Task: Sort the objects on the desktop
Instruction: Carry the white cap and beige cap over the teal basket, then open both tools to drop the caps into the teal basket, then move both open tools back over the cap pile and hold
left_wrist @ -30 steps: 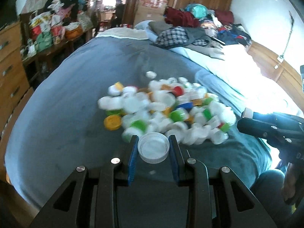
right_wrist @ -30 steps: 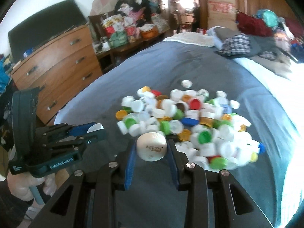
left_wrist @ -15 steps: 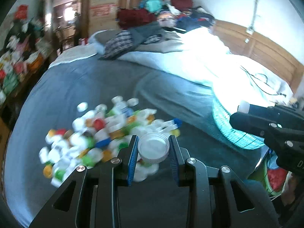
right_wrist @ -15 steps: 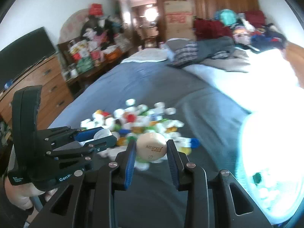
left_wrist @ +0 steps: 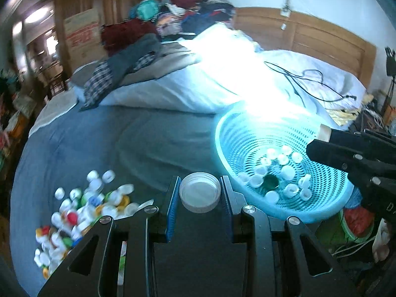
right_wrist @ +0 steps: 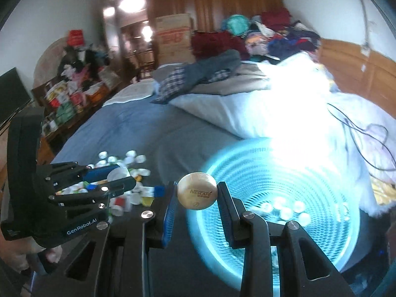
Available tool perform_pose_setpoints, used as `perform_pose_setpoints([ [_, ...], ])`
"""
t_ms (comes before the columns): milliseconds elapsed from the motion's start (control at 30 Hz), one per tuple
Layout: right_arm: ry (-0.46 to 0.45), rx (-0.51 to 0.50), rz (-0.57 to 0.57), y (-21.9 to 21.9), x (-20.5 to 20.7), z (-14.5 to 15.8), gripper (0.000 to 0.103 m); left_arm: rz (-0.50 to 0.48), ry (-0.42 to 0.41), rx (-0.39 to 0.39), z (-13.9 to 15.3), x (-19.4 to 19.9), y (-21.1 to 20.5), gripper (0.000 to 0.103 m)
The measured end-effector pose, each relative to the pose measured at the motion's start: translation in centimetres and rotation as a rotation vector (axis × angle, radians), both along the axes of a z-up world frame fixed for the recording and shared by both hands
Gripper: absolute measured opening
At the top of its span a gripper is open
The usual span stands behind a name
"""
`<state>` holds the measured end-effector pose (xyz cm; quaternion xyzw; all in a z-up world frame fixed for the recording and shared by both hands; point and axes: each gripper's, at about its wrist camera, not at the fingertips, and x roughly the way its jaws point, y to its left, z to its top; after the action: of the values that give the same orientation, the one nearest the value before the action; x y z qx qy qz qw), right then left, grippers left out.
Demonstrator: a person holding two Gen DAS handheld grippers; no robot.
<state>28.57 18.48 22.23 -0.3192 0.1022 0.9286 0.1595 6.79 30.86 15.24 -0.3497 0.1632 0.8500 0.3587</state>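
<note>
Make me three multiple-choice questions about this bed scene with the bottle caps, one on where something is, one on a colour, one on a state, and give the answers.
1. Where does the loose pile of caps lie?
A. On the blue-grey bedspread
B. Inside the basket
C. On the white pillow

2. What colour is the perforated basket?
A. Red
B. Turquoise
C. Black

3. What is the state of the right gripper?
A. Jaws wide apart and empty
B. Out of view
C. Jaws shut on the beige Nescafe lid

Answers:
1. A, the pile sits on the bedspread, left of the basket in the left wrist view.
2. B, its mesh wall and rim show turquoise in both views.
3. C, the lid is pinched between the two jaws; the left gripper likewise holds a white cap.
</note>
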Motion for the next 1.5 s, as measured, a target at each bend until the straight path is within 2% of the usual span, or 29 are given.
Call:
perform_pose_setpoints([
  [300,-0.008,-0.031,-0.082,5.4,2.1,-1.2,0.035,-0.075,-0.010,-0.045,-0.5,0.7,5.7,0.026],
  [500,-0.024,-0.048,-0.113,7.3,2.8,-1.9,0.035,-0.124,-0.089,0.019,-0.8,0.5,7.8,0.026],
  [667,-0.031,-0.055,-0.129,8.2,3.3,-2.5,0.036,-0.144,-0.108,0.059,-0.5,0.3,8.6,0.027],
  [700,-0.033,-0.054,-0.132,8.3,3.3,-2.6,0.036,-0.147,-0.105,0.065,-0.4,0.3,8.7,0.034],
  [733,-0.033,-0.047,-0.138,8.3,3.3,-2.6,0.036,-0.146,-0.094,0.076,-0.2,0.4,8.5,0.048],
  [800,-0.030,-0.039,-0.148,8.4,3.4,-2.5,0.046,-0.136,-0.080,0.100,0.1,0.3,7.9,0.059],
  [833,-0.025,-0.035,-0.154,8.4,3.4,-2.4,0.053,-0.131,-0.077,0.113,0.3,0.3,7.6,0.059],
  [933,-0.010,-0.035,-0.162,7.9,3.6,-2.0,0.056,-0.120,-0.063,0.124,0.8,0.0,6.4,0.059],
  [1000,0.014,-0.040,-0.159,7.5,3.8,-1.6,0.064,-0.099,-0.033,0.139,1.1,-0.1,4.4,0.059],
  [1067,0.048,-0.040,-0.152,6.3,4.0,-1.1,0.087,-0.032,0.001,0.164,0.9,-0.6,-0.1,0.062],
  [1133,0.072,-0.029,-0.122,4.2,3.8,-1.0,0.096,0.058,0.047,0.172,0.2,-0.9,-4.9,0.063],
  [1233,0.066,-0.043,-0.036,0.5,2.4,-2.0,0.103,0.281,0.076,0.168,-2.0,-2.2,-15.3,0.068],
  [1300,0.038,-0.067,0.035,-2.0,0.6,-3.1,0.103,0.425,0.070,0.157,-3.4,-3.1,-21.2,0.072],
  [1433,-0.051,-0.076,0.177,-7.1,-4.7,-5.8,0.103,0.730,0.009,0.126,-6.8,-4.9,-33.3,0.073],
  [1500,-0.115,-0.060,0.212,-8.9,-7.6,-7.8,0.103,0.827,-0.030,0.131,-8.5,-5.6,-37.2,0.073],
])
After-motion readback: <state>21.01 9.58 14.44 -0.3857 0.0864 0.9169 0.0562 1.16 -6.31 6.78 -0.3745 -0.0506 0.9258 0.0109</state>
